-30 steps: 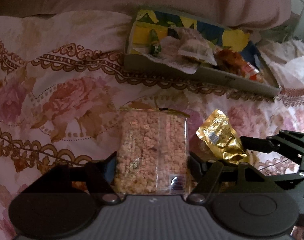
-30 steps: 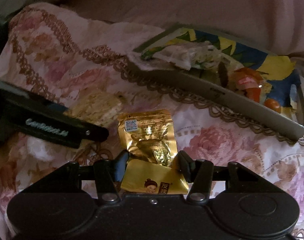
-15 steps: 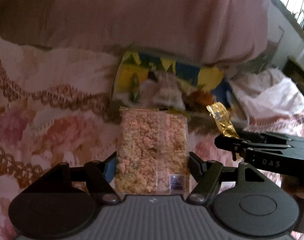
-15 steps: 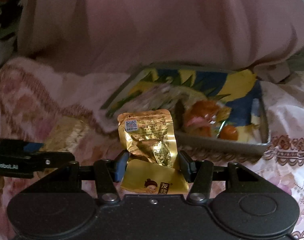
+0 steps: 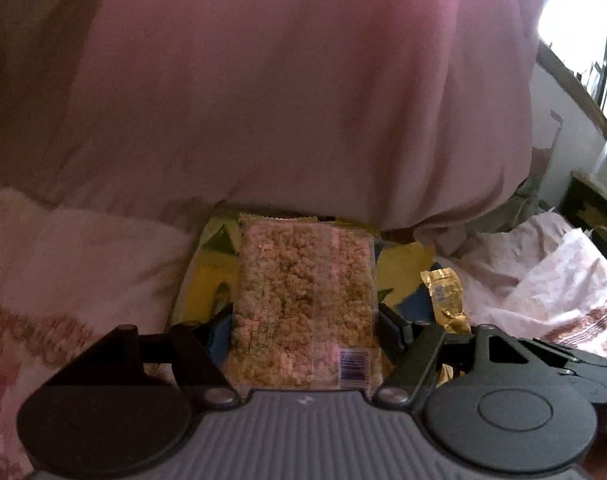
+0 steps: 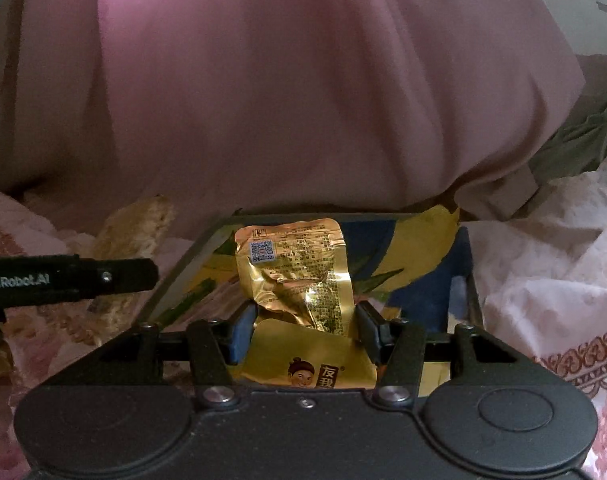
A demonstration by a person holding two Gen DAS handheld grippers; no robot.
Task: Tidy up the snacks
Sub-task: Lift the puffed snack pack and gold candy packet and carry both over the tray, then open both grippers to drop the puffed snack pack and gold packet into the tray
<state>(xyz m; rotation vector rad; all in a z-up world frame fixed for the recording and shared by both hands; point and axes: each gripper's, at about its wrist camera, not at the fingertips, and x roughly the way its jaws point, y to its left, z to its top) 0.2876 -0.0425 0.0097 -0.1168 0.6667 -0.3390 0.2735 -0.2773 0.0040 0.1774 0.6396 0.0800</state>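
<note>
Snack tray rests on floral bedspread below pink bedding.

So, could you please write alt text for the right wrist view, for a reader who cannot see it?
The right gripper holds a crinkled gold foil snack packet over a tray with a yellow and blue pattern. The tray sits on floral bedding below a big pink cushion; the left gripper reaches in from the left with a puffed rice bar.

Pink pillow, floral bedspread
</note>
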